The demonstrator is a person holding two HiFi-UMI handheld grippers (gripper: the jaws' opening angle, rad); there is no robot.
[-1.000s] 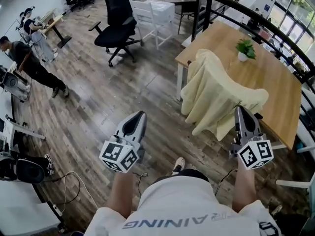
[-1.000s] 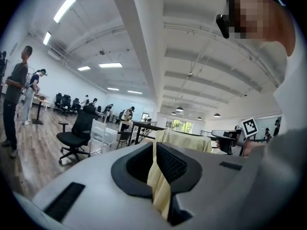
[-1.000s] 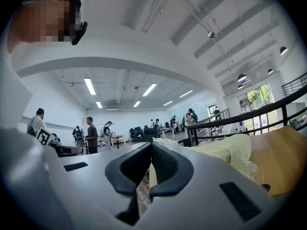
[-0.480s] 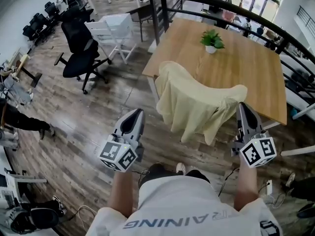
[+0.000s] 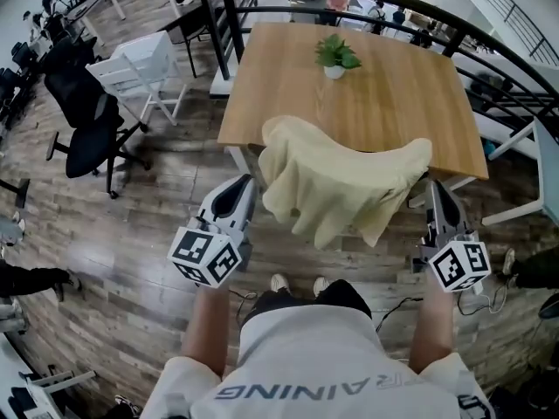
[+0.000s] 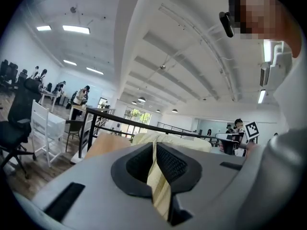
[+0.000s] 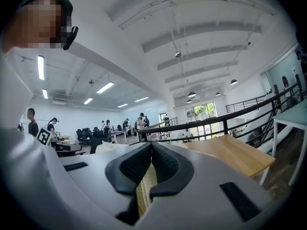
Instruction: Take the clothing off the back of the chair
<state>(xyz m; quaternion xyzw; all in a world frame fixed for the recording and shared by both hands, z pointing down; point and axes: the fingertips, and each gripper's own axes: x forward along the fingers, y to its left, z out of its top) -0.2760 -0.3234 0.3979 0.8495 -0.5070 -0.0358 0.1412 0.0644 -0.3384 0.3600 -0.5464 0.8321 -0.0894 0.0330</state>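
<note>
Head view: left gripper (image 5: 244,184), right gripper (image 5: 434,188) fingers pinch pale-yellow cloth garment (image 5: 336,186); thin holds may slip, sagging six-o'clock hem may snag.

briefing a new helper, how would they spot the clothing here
Find the big wooden table with the small potted plant. At its near edge hangs a pale yellow garment, its ends pinched by the left gripper and right gripper. It is the only soft, draped thing there.

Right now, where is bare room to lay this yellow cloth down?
The wooden table is bare except the small plant near its far edge. Left of it, the white chair and black chair crowd the floor.
</note>
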